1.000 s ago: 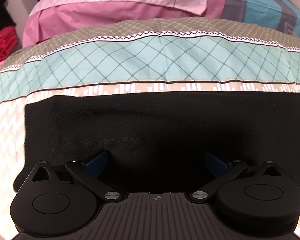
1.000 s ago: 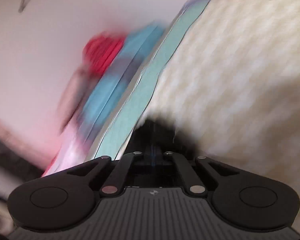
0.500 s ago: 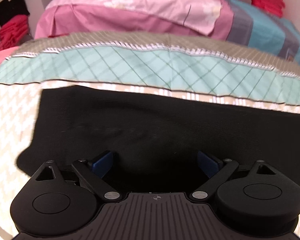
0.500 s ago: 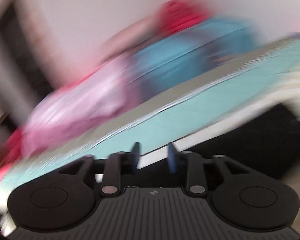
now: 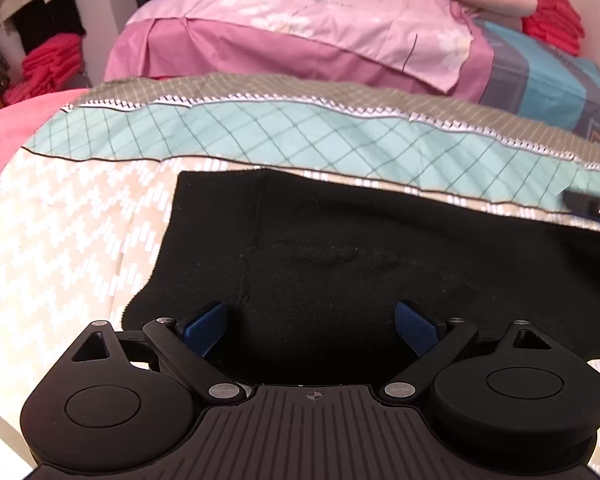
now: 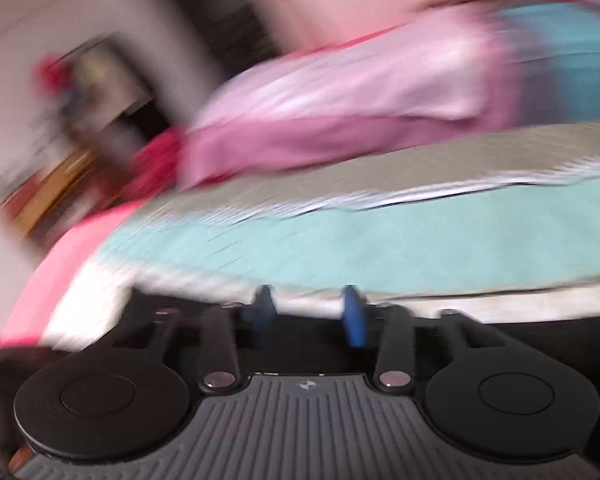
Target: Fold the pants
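The black pants [image 5: 340, 264] lie flat on the patterned bedspread [image 5: 60, 240], spread out to the right past the edge of the left wrist view. Their near left end shows a straight vertical seam and a squared top corner. The cloth is dark, soft-looking and smooth, with only a faint crease near the middle

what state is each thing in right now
pants: lying flat on the bed, folded, not held
left gripper: jaws wide open over the pants, gripping nothing
right gripper: jaws opening, nothing between them, picture blurred
bedspread: spread out under the pants
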A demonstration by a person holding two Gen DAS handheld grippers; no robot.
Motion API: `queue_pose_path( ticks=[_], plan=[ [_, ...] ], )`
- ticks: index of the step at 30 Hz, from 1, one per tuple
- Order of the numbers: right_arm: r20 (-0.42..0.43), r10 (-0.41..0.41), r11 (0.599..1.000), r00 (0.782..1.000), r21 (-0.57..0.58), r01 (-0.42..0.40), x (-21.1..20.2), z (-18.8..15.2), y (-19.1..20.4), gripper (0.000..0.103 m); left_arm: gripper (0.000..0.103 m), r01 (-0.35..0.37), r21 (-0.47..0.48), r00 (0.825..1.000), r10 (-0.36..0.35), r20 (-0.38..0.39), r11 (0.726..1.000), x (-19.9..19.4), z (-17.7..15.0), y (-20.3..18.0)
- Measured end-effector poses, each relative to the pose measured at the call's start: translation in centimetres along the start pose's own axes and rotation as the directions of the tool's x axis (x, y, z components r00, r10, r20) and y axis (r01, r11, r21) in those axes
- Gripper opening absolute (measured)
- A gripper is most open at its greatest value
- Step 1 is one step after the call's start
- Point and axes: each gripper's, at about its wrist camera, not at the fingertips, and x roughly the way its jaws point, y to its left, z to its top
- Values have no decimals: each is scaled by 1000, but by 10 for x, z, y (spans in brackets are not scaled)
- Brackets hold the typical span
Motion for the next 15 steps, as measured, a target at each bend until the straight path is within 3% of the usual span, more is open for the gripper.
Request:
queue_pose_path(
  ticks=[3, 5, 6, 7, 8, 9, 10, 11, 12, 15],
  plan=[
    [-168, 148, 984, 975, -72, -162, 31, -2, 40, 55, 103, -62, 18, 997, 62, -36, 998, 11, -6, 5],
    [-314, 181, 976, 932, -57, -209, 76, 1, 52, 61, 103, -57, 30, 997, 59, -46, 998, 12, -10, 7],
    [-337, 148, 983, 930, -55, -176, 89, 4, 54, 51, 103, -63, 47, 997, 65, -48, 997, 12, -11, 6],
    [-313, 112, 991, 943, -32, -128, 86, 7, 52, 17, 103, -76, 67, 995, 79, -55, 995, 11, -12, 4],
    [-274, 92, 995, 957, 65, -77, 86, 17, 37, 5, 103, -87, 82, 994, 92, -61, 993, 12, -11, 3],
    [-206, 73, 985, 976, 167, -38, 76, 20, 23, 7, 103, -91, 90, 993, 97, -65, 992, 12, -12, 1],
    [-132, 32, 979, 991, 202, -4, 64, 24, 18, 20, 103, -98, 93, 992, 104, -68, 991, 13, -12, 0],
    [-87, -18, 986, 996, 165, 32, 51, 23, 24, 32, 103, -104, 96, 991, 111, -75, 990, 15, -12, -1],
    [-75, -52, 993, 996, 104, 60, 40, 16, 33, 50, 103, -110, 98, 990, 118, -79, 989, 16, -11, -2],
    [-101, -14, 1000, 995, -15, 12, 20, -3, 62, 51, 103, -124, 100, 988, 133, -84, 987, 18, -9, -6]
  ],
)
